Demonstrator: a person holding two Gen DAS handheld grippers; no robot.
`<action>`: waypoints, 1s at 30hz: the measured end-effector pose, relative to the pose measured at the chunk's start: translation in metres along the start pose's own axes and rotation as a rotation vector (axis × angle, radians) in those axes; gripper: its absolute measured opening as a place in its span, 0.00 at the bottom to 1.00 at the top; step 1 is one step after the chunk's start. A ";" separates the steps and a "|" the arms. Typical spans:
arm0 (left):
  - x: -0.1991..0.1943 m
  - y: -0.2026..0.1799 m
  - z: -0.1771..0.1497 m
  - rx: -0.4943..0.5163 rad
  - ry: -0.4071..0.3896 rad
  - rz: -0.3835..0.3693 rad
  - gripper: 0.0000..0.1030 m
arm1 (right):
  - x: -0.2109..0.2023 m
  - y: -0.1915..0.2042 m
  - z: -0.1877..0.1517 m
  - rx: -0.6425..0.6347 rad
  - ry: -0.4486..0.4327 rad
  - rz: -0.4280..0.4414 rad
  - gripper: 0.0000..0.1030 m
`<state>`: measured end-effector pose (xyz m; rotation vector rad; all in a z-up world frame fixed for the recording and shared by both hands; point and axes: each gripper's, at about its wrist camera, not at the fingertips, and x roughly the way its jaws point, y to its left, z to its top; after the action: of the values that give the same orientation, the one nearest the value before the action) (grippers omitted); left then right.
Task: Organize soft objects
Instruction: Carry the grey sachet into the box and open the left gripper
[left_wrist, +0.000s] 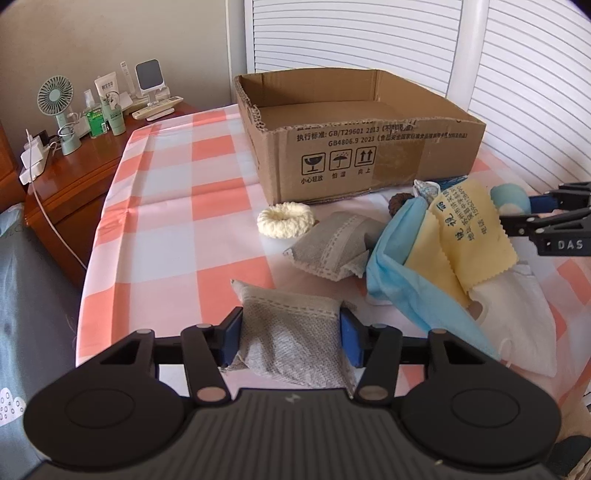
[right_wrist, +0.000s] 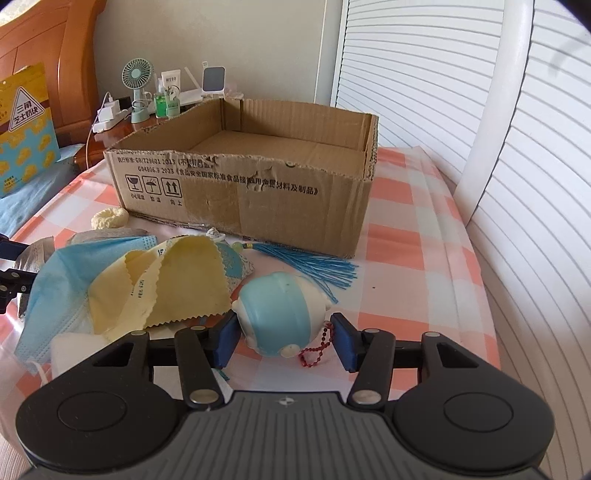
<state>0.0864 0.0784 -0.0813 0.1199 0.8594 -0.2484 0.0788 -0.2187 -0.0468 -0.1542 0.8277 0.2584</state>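
My left gripper (left_wrist: 291, 339) is shut on a grey mesh sachet (left_wrist: 288, 321), with both blue pads pressed into its sides just above the checked cloth. A round blue-and-white toy (right_wrist: 280, 314) with a red bead chain sits between the pads of my right gripper (right_wrist: 286, 339). The left pad touches it, the right pad stands slightly off, so it is open. An open cardboard box (right_wrist: 240, 192) stands behind. Between the grippers lie a blue mask (left_wrist: 391, 266), a yellow cloth (left_wrist: 469, 229), a white mask (left_wrist: 517, 325), a second grey sachet (left_wrist: 336, 247) and a cream scrunchie (left_wrist: 284, 221).
A blue tassel (right_wrist: 314, 266) lies in front of the box. A wooden bedside table with a green fan (left_wrist: 55, 99) and bottles stands beyond the table's left edge. A yellow snack bag (right_wrist: 26, 129) leans at far left. White louvred doors close off the right.
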 end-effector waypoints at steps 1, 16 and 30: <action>-0.002 0.000 -0.001 0.000 0.003 0.003 0.51 | -0.004 0.000 0.000 -0.006 -0.007 -0.002 0.56; -0.058 -0.010 0.041 0.054 -0.048 -0.040 0.51 | -0.051 0.000 0.020 -0.053 -0.056 0.075 0.56; -0.008 -0.029 0.163 0.148 -0.133 -0.044 0.51 | -0.064 -0.004 0.058 -0.066 -0.128 0.111 0.56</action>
<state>0.1934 0.0184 0.0305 0.2203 0.7116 -0.3573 0.0796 -0.2192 0.0398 -0.1520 0.7020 0.3968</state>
